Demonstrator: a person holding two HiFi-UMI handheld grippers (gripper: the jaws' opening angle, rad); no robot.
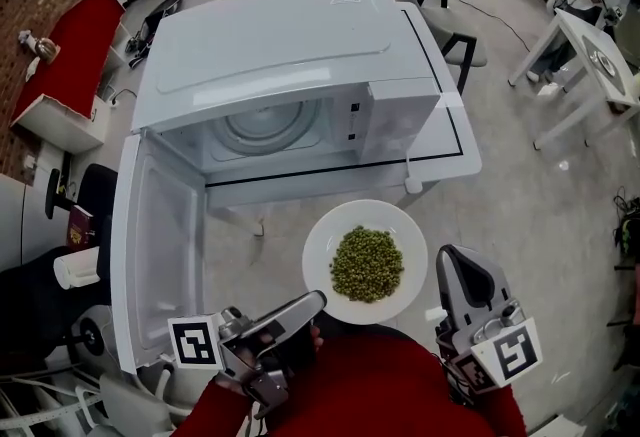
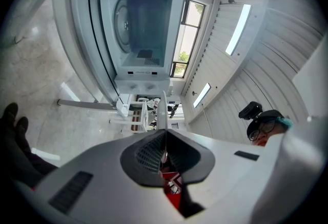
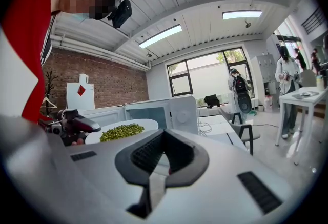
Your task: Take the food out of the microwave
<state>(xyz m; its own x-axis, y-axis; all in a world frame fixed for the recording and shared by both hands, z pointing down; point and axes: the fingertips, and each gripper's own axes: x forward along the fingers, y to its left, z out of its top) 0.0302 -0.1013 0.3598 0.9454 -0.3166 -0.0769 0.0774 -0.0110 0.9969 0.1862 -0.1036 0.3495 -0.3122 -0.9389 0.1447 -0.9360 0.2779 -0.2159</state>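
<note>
Closest in, at the bottom edge of the head view, a red sleeve (image 1: 390, 385) fills the lower middle, with the left gripper (image 1: 312, 303) at lower left and the right gripper (image 1: 458, 260) at lower right. Each carries its marker cube (image 1: 195, 342).

The left gripper's jaws are clenched on the near-left rim of the white plate (image 1: 330, 225). In the left gripper view that rim shows edge-on, a thin white sliver rising from between the dark pads at the middle of the frame. The plate lies level at lower centre of the head view, with a heap of green peas (image 1: 366, 263) in its middle.

The right gripper's jaws are drawn together to a thin slit and grasp nothing. In the head view its tip stands just beside the plate's right rim, apart from it. In its own view the plate and peas sit at middle left, well off the line of its jaws.

Beyond the plate, the microwave (image 1: 280, 55) fills the upper centre of the head view on a white table (image 1: 450, 140). Its door (image 1: 160, 235) hangs open down the left side. The cavity holds only the bare turntable (image 1: 262, 130). The plate is wholly outside the cavity, in front of its opening.
</note>
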